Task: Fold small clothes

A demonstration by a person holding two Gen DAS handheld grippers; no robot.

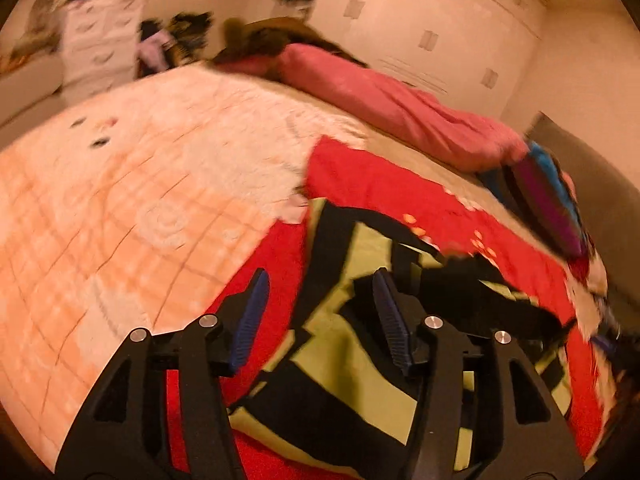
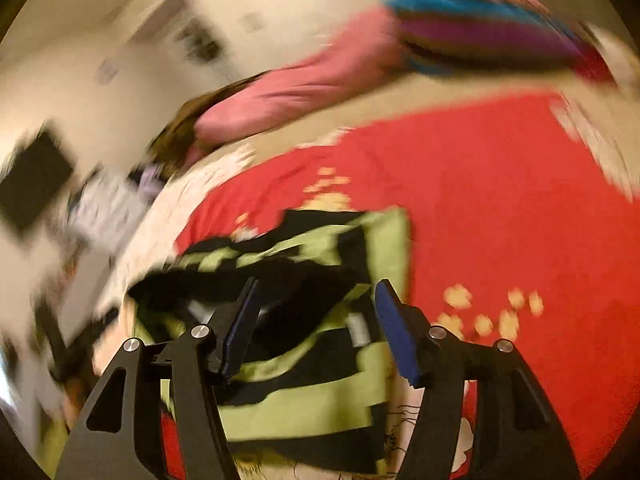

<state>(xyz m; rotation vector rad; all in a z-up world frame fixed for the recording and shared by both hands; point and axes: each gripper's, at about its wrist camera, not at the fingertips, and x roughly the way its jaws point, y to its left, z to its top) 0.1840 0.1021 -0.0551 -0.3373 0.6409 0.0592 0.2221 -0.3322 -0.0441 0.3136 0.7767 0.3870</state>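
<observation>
Garment (image 1: 360, 344), green with black stripes, lies on the red blanket (image 1: 400, 184) on the bed, directly under and ahead of both tongs. Left tongs (image 1: 320, 312) apart, empty, above it. Right tongs (image 2: 316, 320) apart, nothing clamped; frames motion-blurred.

Red blanket (image 1: 384, 184) over peach quilt (image 1: 120, 200); pink pillow (image 1: 384, 100) beside striped cushion (image 1: 548, 196); white drawers (image 1: 100, 40).
</observation>
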